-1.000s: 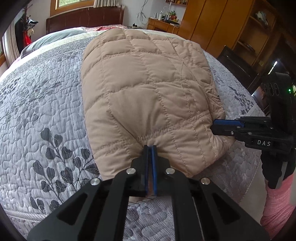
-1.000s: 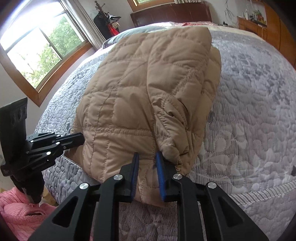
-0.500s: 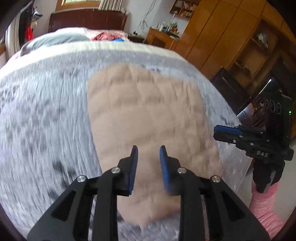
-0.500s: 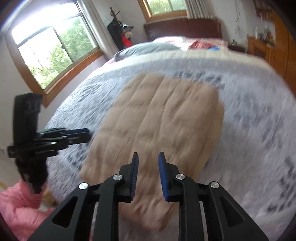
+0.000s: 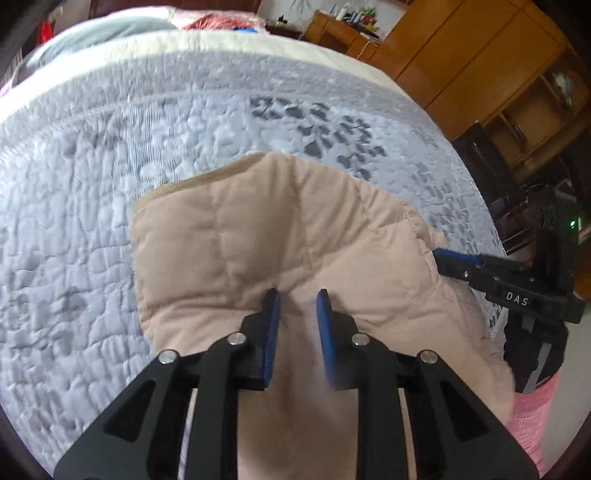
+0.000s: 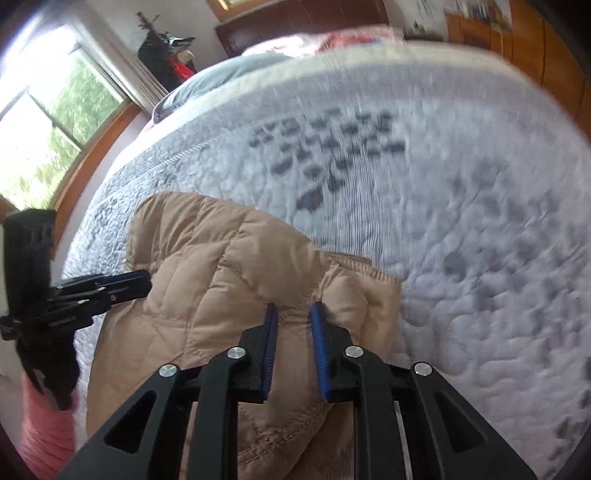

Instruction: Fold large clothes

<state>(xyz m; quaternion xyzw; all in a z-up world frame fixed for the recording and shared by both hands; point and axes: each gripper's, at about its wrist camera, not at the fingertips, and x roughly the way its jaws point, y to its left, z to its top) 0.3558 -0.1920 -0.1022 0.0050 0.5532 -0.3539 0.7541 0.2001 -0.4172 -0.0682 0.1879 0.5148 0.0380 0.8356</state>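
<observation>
Since a second ago, both hands had travelled across the bed (image 5: 92,221). The left gripper (image 5: 295,295), then clamped on the near hem, had let go, and its jaws had just been narrowing again. They stood a modest way apart, with tan cloth showing in the gap and no pad visibly pressing on it. The right gripper (image 6: 293,308) was much the same: jaws just closing, a narrow gap left, fabric showing between the tips, no firm pinch to be seen (motion blur made contact hard to judge). The quilted jacket (image 5: 277,229) no longer stretched toward the headboard. It showed as a shorter, puffier bundle at the bed's near edge, closer to the near right corner, with its far end about mid-bed and a ribbed hem (image 6: 354,264) on that far side.

As for progress, I judged the jacket already narrowed into a strip. Whether a crosswise fold had also been made, these views did not settle. Squaring the bundle and perhaps one last fold seemed to remain, and both grippers looked set to take a new hold on the top layer.

Counted: one jacket, two grippers, one bed with one grey patterned quilt, one grey pillow (image 5: 110,29) at the head, and two pink sleeves, one behind each gripper in the other's view. There was also one window (image 6: 44,122) beyond the bed's left edge and one wooden wardrobe (image 5: 461,55) beyond its right.
</observation>
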